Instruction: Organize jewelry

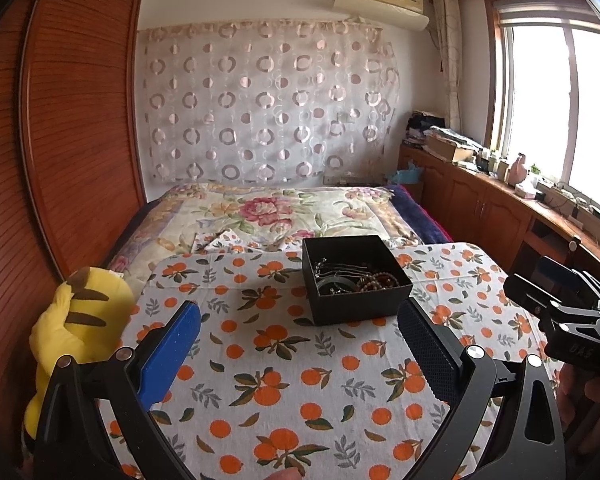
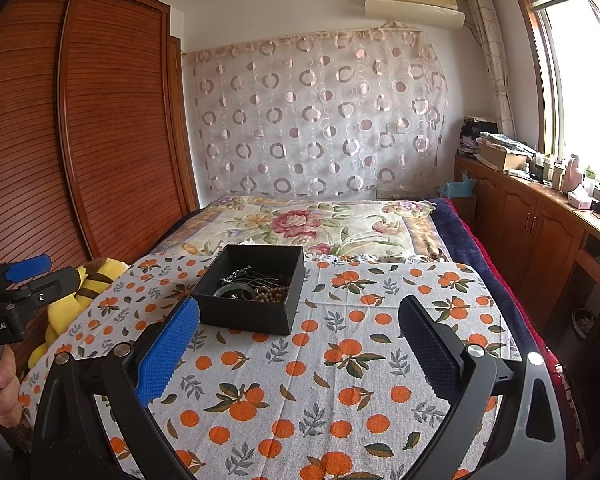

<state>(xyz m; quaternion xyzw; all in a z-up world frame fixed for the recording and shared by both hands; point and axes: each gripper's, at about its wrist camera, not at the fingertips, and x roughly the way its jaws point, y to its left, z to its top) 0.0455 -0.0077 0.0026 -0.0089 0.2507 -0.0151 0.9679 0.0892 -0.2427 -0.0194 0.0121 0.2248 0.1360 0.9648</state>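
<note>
While both my left gripper [image 1: 300,332] and right gripper [image 2: 300,328] hover spread wide and empty, the black box [image 1: 354,276] sits just beyond on the orange-print cloth [image 1: 260,360], holding tangled bead bracelets [image 1: 376,280], light and slippery; I'd pinch one strand.

Left wrist view: looked forward, low over the orange-print cloth [image 1: 284,380], toward the far curtained wall; black box [image 1: 356,308] right of centre. Right wrist view: same heading, box [image 2: 246,316] left of centre. Shared: cloth, box, bed [image 1: 284,212], wardrobe [image 1: 80,120], window [image 1: 560,100].
</note>
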